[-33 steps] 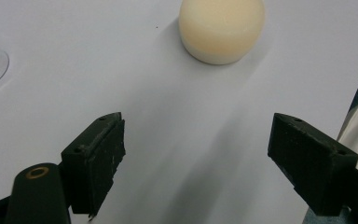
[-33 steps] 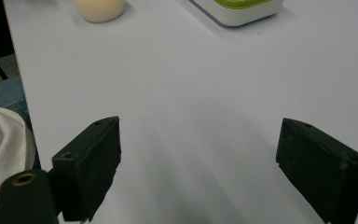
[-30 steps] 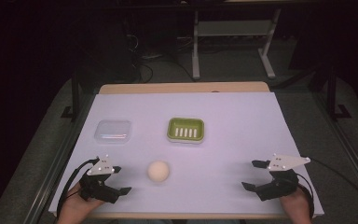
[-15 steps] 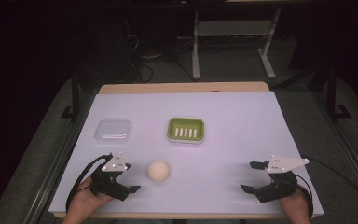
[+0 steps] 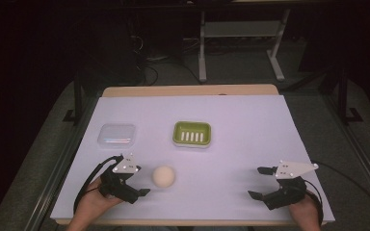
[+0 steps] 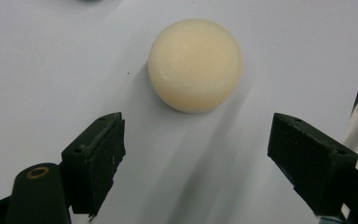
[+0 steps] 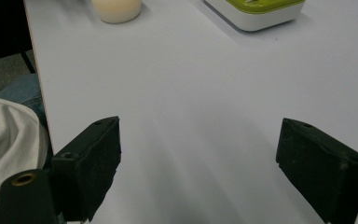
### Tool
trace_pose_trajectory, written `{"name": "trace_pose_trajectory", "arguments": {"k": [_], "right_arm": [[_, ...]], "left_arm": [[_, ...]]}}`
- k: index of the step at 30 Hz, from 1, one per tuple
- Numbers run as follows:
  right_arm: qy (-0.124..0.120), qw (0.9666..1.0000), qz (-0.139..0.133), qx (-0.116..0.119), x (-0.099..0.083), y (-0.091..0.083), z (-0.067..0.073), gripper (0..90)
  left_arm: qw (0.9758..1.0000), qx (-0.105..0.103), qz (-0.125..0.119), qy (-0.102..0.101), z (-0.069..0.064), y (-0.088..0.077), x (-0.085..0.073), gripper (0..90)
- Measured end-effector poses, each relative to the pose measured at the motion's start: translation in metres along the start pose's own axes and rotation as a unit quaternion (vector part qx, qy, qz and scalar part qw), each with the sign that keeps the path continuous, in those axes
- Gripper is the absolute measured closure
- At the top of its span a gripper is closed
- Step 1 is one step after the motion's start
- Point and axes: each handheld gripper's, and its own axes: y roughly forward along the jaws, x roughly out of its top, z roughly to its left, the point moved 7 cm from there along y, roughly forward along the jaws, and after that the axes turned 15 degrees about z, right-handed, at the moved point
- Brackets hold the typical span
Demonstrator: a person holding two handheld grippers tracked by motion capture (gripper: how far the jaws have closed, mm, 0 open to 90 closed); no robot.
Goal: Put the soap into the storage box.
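A cream ball (image 5: 164,176) (image 6: 195,65) rests on the white table (image 5: 231,120), left of the middle near the front. My left gripper (image 5: 141,181) (image 6: 196,140) is open just left of the ball, its jaws spread wide and pointing at it without touching. A green soap dish (image 5: 191,134) on a white base stands behind the ball. My right gripper (image 5: 255,182) (image 7: 198,154) is open near the front right, with bare table between its jaws. In the right gripper view the ball (image 7: 116,9) and the dish (image 7: 256,11) lie far ahead.
A clear plastic box (image 5: 117,134) sits at the left, behind my left gripper. The table's front edge (image 5: 197,222) runs close under both hands. A metal frame (image 5: 241,33) stands on the floor beyond the table.
My left gripper has moved to the right, up close to the ball. The right gripper has hardly moved. The ball, dish and box are where they were.
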Motion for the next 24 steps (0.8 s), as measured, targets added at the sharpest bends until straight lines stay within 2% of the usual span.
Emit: {"name": "trace_pose_trajectory", "arguments": {"k": [11, 17, 24], "right_arm": [[-0.002, 1.0000, -0.001, 0.002, 0.000, 0.000, 0.001, 13.1], [-0.004, 1.0000, -0.002, 0.004, 0.001, 0.001, 0.002, 13.1], [-0.005, 1.0000, -0.001, 0.005, 0.001, 0.001, 0.002, 13.1]], "left_arm": [[0.9998, -0.001, 0.009, 0.018, -0.001, 0.005, 0.013, 18.3], [0.9997, -0.004, 0.019, 0.014, 0.000, 0.011, 0.018, 18.4], [0.9995, -0.002, 0.024, 0.021, -0.001, 0.014, 0.024, 18.4]]}}
